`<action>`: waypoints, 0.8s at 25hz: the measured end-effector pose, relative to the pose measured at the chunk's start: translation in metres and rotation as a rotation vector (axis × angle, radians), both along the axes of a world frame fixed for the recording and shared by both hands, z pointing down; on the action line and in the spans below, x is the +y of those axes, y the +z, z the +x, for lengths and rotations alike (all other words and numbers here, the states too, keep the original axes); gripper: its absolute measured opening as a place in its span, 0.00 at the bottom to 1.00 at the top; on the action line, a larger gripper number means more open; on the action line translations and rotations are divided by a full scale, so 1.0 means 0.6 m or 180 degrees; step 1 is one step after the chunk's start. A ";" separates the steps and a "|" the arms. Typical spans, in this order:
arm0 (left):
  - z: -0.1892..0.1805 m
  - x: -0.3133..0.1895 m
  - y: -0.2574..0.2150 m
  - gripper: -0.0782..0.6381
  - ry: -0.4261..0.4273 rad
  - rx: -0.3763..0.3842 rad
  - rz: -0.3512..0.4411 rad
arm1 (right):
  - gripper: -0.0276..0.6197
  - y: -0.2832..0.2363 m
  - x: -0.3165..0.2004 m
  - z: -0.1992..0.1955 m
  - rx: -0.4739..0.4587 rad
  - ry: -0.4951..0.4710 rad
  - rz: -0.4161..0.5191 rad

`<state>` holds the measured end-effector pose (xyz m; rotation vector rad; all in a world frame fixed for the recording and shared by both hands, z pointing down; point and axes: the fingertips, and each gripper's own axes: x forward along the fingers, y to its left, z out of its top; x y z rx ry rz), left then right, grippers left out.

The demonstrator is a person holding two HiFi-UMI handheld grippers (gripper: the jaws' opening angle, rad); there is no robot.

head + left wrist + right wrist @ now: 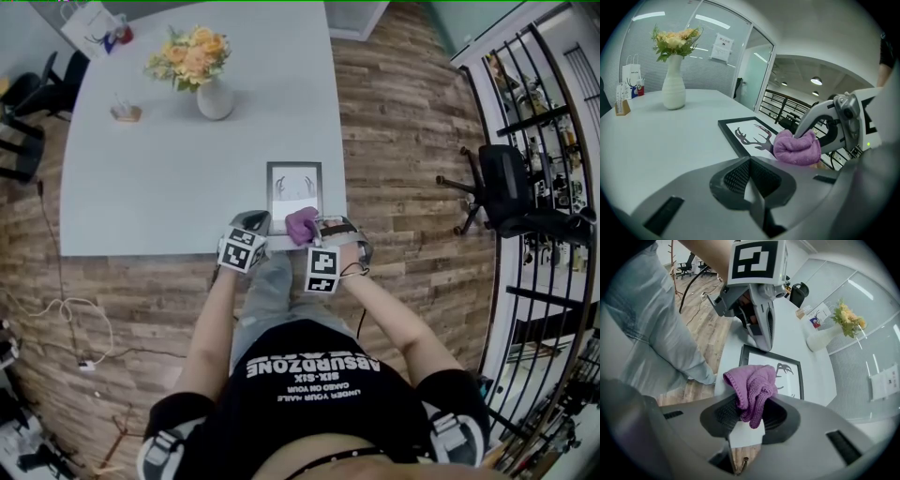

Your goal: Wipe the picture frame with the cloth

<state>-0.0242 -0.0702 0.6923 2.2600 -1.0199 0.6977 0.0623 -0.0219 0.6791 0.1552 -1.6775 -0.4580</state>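
The right gripper [749,414] was clamped on the cloth [752,387] at the near end of the picture frame [294,186], which lay flat, long axis running near to far. The left gripper [751,180], closed and empty, sat just left.

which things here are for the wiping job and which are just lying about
For the job: picture frame, purple cloth, right gripper shut on it.
Lying about: vase of flowers, paper bag, office chair.
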 end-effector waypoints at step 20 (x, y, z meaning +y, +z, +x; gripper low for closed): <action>0.002 0.000 0.004 0.12 0.0189 -0.0025 -0.0120 | 0.23 0.004 -0.052 -0.005 -0.0144 0.0310 0.0028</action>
